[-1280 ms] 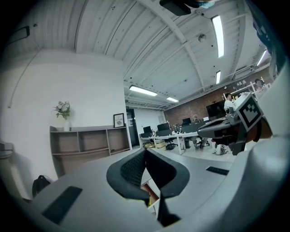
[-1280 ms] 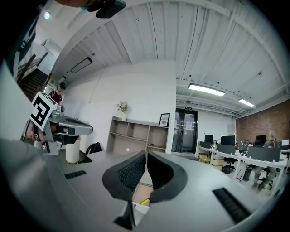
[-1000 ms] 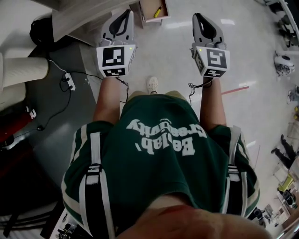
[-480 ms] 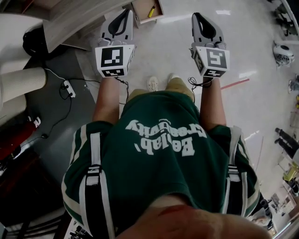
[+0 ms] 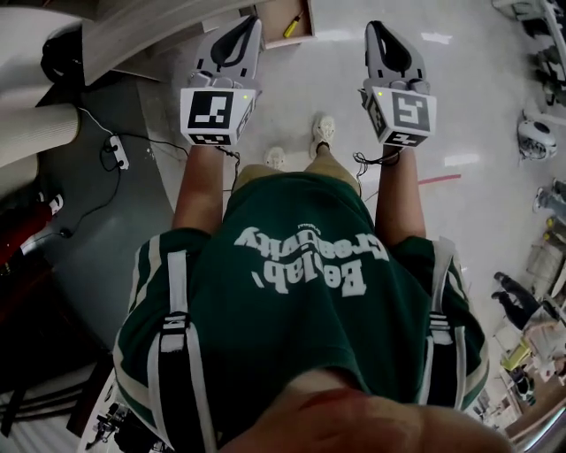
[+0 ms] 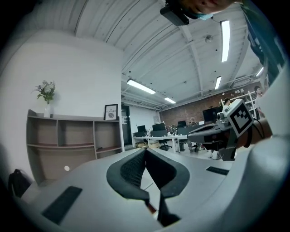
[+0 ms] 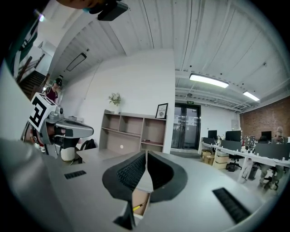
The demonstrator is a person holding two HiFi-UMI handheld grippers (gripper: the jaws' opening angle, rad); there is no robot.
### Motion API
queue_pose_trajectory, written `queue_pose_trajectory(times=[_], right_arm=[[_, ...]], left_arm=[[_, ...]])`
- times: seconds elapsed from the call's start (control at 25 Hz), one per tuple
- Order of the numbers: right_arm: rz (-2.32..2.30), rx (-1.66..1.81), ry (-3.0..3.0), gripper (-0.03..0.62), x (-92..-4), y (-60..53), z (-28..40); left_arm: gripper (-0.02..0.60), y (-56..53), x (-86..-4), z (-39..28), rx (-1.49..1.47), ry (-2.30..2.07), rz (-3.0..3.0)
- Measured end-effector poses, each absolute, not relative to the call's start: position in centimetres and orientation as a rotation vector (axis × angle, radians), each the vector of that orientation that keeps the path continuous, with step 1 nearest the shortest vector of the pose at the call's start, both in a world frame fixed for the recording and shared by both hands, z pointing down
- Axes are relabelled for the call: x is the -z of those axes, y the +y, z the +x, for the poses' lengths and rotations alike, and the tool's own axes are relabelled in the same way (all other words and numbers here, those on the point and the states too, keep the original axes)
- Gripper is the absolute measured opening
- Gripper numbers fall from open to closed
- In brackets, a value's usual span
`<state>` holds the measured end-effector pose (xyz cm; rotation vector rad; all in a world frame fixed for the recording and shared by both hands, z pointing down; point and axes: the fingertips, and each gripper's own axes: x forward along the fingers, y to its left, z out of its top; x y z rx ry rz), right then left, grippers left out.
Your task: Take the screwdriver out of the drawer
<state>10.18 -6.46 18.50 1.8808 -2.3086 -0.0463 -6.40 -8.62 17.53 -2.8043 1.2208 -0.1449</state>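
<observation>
1. The drawer [image 5: 281, 18] stood open ahead, and the screwdriver [image 5: 294, 24] lay inside it, not yet taken.
2. The left gripper [image 5: 249, 25] and the right gripper [image 5: 375, 29] were both closed and empty, well apart from the drawer.
3. Reaching, grasping and lifting out all seemed left to do.

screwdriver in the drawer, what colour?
Yellow; the screwdriver shows best in the head view, in the open drawer.

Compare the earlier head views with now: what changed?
The person has stepped forward toward the open drawer with the yellow screwdriver; one shoe now leads. Nothing was gripped or released. The left gripper and right gripper stayed shut, empty, held out ahead.
</observation>
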Motion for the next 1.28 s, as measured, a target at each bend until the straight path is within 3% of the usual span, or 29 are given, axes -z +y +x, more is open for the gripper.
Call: queue_pose_trajectory(times=[0.32, 0.68, 1.28], right_arm=[[1.688, 0.033, -2.482, 0.038, -20.4, -14.5, 14.4], [1.656, -0.025, -2.567, 0.038, -24.8, -21.3, 16.0], [1.816, -0.141, -2.455, 0.038, -39.4, -30.5, 18.0]], left_arm=[[0.018, -13.1, -19.0, 0.7, 0.163, 1.283, -2.738], [0.018, -20.3, -24.2, 2.9, 0.258, 1.396, -2.711], [0.018, -31.9, -44.2, 3.8, 0.545, 1.373, -2.890]])
